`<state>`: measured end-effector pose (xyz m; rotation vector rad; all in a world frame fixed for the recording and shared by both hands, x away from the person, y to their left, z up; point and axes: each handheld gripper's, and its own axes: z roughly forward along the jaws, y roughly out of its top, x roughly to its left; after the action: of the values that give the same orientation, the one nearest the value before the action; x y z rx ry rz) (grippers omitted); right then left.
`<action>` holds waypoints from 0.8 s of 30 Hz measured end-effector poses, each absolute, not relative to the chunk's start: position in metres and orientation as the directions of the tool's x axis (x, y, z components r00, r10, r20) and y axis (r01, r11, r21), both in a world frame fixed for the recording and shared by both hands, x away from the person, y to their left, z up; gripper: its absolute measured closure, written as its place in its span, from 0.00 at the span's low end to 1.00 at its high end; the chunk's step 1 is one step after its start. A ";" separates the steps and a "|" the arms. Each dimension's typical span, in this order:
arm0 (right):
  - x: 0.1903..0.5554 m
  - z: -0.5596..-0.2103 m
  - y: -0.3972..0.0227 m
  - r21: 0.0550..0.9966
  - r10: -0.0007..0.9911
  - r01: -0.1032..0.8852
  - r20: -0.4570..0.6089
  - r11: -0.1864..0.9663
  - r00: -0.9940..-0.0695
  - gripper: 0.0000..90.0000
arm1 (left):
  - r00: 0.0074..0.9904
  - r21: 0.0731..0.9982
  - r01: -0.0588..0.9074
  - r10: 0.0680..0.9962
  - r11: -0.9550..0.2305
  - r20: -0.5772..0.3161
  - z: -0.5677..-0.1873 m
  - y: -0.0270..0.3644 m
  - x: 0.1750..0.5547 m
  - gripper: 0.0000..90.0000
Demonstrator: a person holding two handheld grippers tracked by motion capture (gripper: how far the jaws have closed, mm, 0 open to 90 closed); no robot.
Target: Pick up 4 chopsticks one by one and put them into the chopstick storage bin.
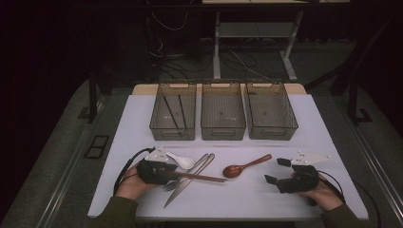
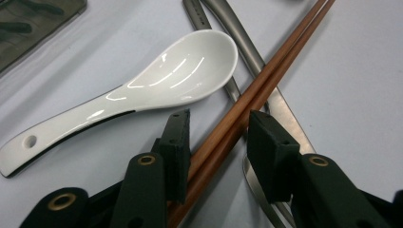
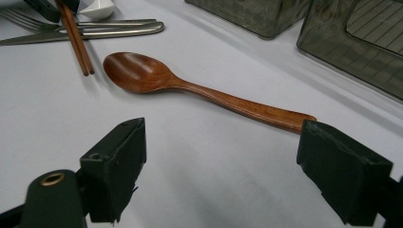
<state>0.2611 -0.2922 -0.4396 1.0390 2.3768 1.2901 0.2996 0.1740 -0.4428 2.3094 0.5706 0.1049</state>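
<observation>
A pair of brown chopsticks (image 1: 204, 177) (image 2: 285, 52) lies across a metal knife (image 1: 183, 190) and fork (image 1: 202, 162) at the table's front left. My left gripper (image 1: 176, 174) (image 2: 218, 124) is open, its two pads close on either side of the chopsticks, which rest on the cutlery. A white ceramic spoon (image 1: 183, 161) (image 2: 180, 71) lies just beyond it. A wooden spoon (image 1: 244, 167) (image 3: 190, 88) lies in the middle. My right gripper (image 1: 277, 171) (image 3: 223, 142) stands wide open and empty just short of the spoon's handle end.
Three clear plastic bins stand in a row at the back: the left bin (image 1: 173, 135) holds two dark sticks, and the middle bin (image 1: 223, 135) and right bin (image 1: 273, 135) look empty. The white table's front edge (image 1: 228, 216) runs just behind both hands.
</observation>
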 end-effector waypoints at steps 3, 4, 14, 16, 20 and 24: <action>0.261 -0.440 -0.292 0.807 0.688 0.472 0.116 0.356 -0.717 0.18 | 0.899 0.688 0.369 0.428 -0.624 -0.095 -0.443 0.176 0.299 0.67; 0.261 -0.439 -0.292 0.807 0.687 0.472 0.116 0.356 -0.717 0.18 | 0.899 0.688 0.370 0.427 -0.625 -0.096 -0.443 0.176 0.298 0.68; 0.261 -0.439 -0.292 0.807 0.687 0.471 0.115 0.357 -0.718 0.18 | 0.908 0.682 0.359 0.406 -0.637 -0.099 -0.443 0.177 0.294 0.72; 0.261 -0.439 -0.292 0.806 0.687 0.472 0.116 0.357 -0.717 0.18 | 0.907 0.681 0.362 0.408 -0.637 -0.101 -0.443 0.178 0.294 0.73; 0.261 -0.439 -0.292 0.806 0.686 0.472 0.116 0.357 -0.718 0.18 | 0.908 0.680 0.360 0.408 -0.639 -0.098 -0.443 0.178 0.293 0.74; 0.261 -0.439 -0.292 0.806 0.687 0.473 0.117 0.357 -0.717 0.18 | 0.906 0.680 0.362 0.411 -0.638 -0.097 -0.442 0.179 0.291 0.74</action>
<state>0.2607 -0.2924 -0.4393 1.0388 2.3789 1.2896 0.2913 0.1791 -0.4420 2.3226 0.5488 0.0853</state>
